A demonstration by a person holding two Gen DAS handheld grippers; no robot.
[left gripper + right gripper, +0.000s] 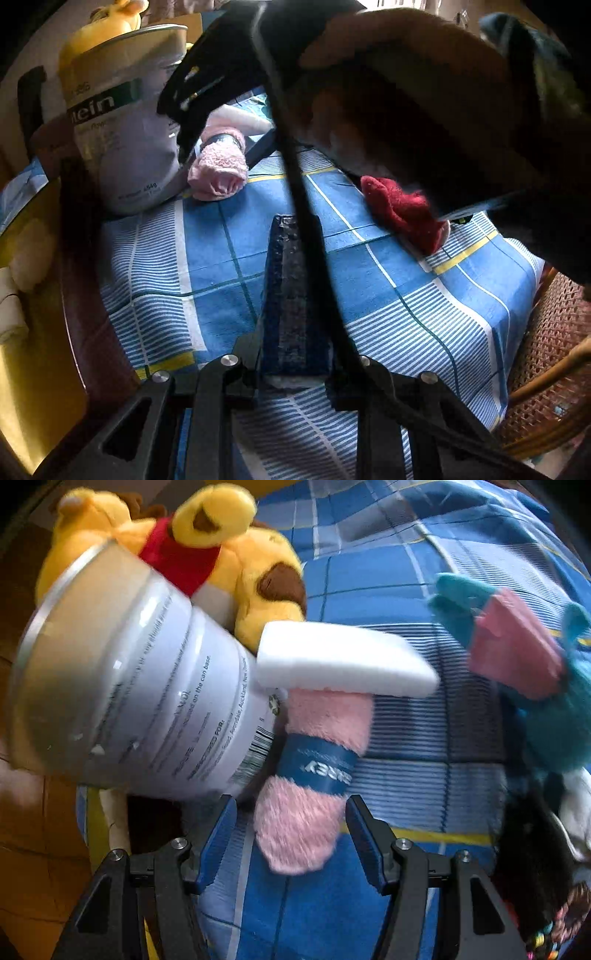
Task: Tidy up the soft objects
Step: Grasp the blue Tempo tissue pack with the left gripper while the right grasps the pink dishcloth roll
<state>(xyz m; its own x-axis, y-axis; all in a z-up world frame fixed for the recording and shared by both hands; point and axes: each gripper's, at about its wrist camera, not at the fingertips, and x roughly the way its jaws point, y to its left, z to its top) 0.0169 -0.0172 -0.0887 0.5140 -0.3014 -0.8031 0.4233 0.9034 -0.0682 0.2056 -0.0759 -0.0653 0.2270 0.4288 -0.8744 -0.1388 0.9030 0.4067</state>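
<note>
My left gripper (291, 258) is shut on a dark blue sponge (288, 306) with a white underside, held over the blue checked cloth (406, 314). My right gripper (291, 834) is open. A pink fluffy roll (303, 823) with a blue paper band lies between its fingers, with a gap on each side. In the left wrist view the right gripper (218, 147) hangs over the same pink roll (218, 173). A white foam block (343, 661) rests across the roll's far end. A red cloth (399, 210) lies to the right, partly under a person's arm (443, 110).
A tall grey tin can (129, 686) stands just left of the pink roll, with a yellow plush bear (229, 554) behind it. A teal and pink plush (517, 646) lies to the right. A black cable (295, 184) crosses the left view. A wicker chair (546, 350) stands beyond the cloth's right edge.
</note>
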